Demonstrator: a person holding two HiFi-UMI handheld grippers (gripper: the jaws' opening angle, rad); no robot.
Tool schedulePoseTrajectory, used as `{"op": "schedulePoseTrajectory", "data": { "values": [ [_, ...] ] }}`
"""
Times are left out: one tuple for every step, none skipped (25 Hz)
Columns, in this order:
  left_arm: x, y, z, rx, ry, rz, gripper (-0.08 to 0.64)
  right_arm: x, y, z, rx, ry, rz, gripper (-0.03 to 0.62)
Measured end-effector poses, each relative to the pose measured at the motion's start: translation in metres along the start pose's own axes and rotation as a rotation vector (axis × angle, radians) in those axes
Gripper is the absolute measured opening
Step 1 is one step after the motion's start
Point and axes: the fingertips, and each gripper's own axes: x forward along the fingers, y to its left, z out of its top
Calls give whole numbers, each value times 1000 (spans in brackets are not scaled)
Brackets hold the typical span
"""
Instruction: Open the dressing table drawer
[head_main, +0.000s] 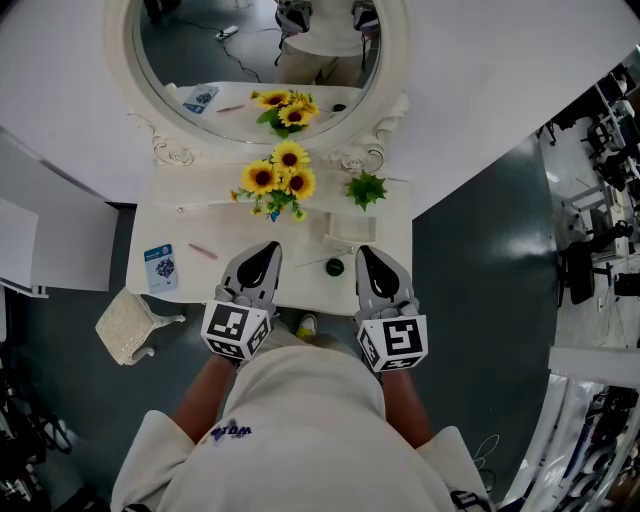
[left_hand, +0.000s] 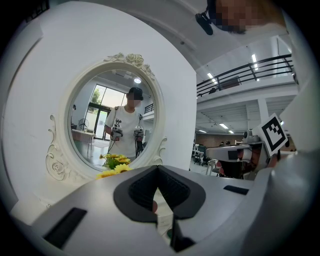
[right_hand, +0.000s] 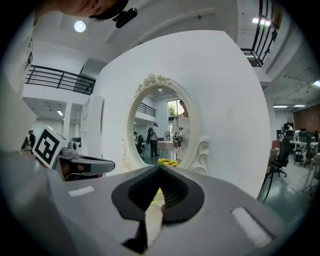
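1. White dressing table, standing against the wall under an oval mirror. Its tabletop is carrying sunflowers, a small green plant, a blue card and a small black round item.
2. Its drawer is not showing from above, and no view is giving its front or handle.
3. The left gripper is hovering over the tabletop's near edge, left of centre, and pointing toward the mirror. Its fingers are pressing together and holding nothing.
4. The right gripper is hovering alongside, well apart from the left, just right of the black item. Its fingers are likewise closing on nothing.
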Motion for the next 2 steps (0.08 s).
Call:
{"op": "schedulePoseTrajectory", "data": {
  "values": [
    [0, 0, 0, -1, 0, 0, 8, 0, 0, 0, -1, 0, 0, 11],
    [-1, 0, 0, -2, 0, 1, 8, 0, 1, 0, -2, 1, 0, 11]
  ]
}}
